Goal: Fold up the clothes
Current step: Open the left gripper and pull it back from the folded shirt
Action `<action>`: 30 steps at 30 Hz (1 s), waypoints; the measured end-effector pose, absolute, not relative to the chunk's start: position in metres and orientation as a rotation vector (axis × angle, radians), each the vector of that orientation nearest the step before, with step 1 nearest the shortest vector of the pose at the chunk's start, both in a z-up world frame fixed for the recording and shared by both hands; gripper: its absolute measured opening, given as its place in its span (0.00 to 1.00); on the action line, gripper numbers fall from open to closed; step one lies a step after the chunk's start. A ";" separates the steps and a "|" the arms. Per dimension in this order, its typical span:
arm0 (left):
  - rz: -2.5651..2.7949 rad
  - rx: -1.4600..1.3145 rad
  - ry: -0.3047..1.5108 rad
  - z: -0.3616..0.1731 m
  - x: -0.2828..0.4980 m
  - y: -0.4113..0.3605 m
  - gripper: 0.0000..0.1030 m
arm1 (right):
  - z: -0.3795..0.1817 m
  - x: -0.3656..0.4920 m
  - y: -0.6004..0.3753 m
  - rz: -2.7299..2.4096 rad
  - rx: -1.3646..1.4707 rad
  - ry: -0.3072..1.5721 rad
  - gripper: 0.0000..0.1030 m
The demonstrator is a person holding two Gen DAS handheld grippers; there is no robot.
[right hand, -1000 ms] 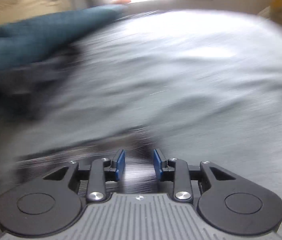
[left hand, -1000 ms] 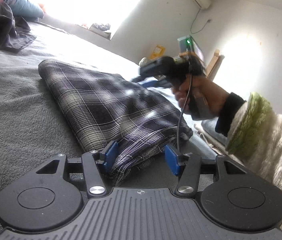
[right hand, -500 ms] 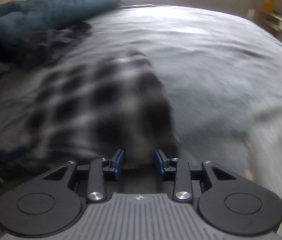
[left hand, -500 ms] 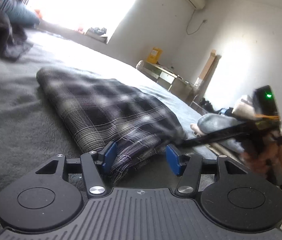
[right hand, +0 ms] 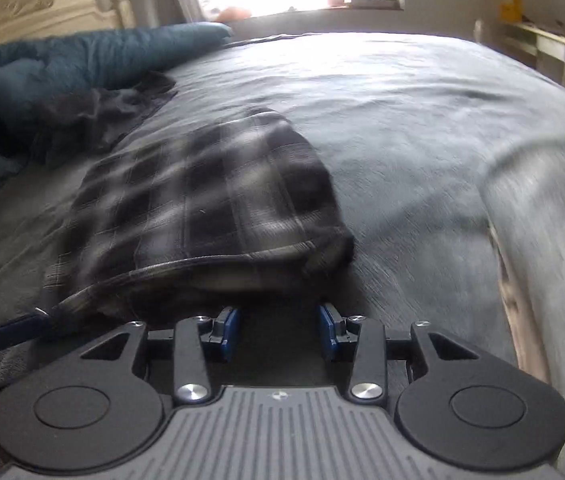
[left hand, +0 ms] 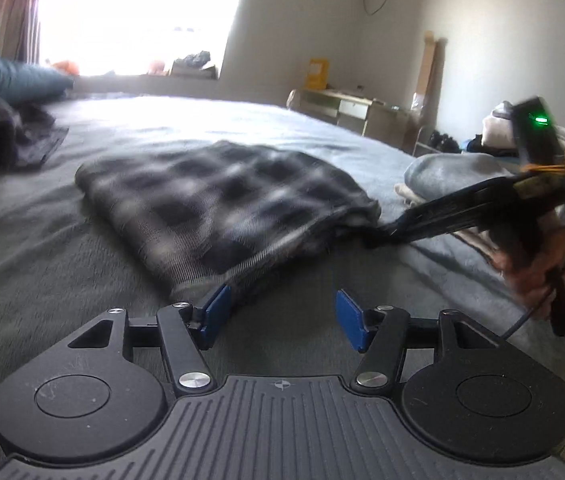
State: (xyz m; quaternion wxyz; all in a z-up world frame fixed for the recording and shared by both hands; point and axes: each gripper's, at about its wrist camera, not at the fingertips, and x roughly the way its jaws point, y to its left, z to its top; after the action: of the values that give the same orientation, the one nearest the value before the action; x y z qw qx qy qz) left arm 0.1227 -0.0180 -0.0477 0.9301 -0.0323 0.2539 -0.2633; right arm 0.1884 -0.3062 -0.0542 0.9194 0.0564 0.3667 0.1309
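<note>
Change: right tongs (right hand: pixel 278 330), a second ago up over the plaid cloth, are now low at its near hem; left tongs (left hand: pixel 280 320) have drawn back a little from the cloth's corner, and the view past them has swung toward the window.
Left tongs: jaws apart and just been widening; the left blue pad (left hand: pixel 214 314) lies against the cloth's near corner, the right pad is clear of it over bare blanket; nothing pinched.
Right tongs: jaws apart and just been widening; cloth hem lies just ahead of the pads, not between them; in the left view these tongs (left hand: pixel 392 228) reach in from the right with the tip at the cloth's right corner.
Hand: a person's hand (left hand: pixel 538 264) grips the right handle; a green light glows on the box above it.
Cloth (left hand: pixel 222 196): plaid, grey and black, folded into a flat oblong, lying on the bed near its front edge; open hem faces the right tongs.
Bed (right hand: pixel 402 120): grey blanket, rumpled.
Other clothes (right hand: pixel 94 116): dark heap at the far left, well apart from the plaid cloth.
Duvet (right hand: pixel 82 60): teal, behind the heap, by the headboard.
Window (left hand: pixel 138 16): bright, oddments on the sill.
Pile (left hand: pixel 450 172): folded laundry off the bed's right side.
</note>
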 end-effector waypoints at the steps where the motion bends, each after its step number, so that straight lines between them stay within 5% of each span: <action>1: -0.532 -0.076 0.534 -0.047 0.121 -0.015 0.57 | -0.051 0.183 -0.310 0.269 0.127 0.740 0.41; 16: -0.420 -0.288 0.599 -0.042 0.152 0.007 0.58 | -0.045 0.154 -0.304 0.334 0.245 0.622 0.44; 30: -0.385 -0.154 0.489 -0.033 0.132 -0.004 0.59 | -0.045 0.142 -0.310 0.313 0.279 0.623 0.45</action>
State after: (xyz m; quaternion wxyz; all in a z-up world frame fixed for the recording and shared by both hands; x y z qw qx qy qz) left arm 0.1325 -0.0035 -0.0328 0.9491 -0.0756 0.2405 -0.1890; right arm 0.1419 -0.3103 -0.0447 0.9303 0.1364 0.3041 0.1528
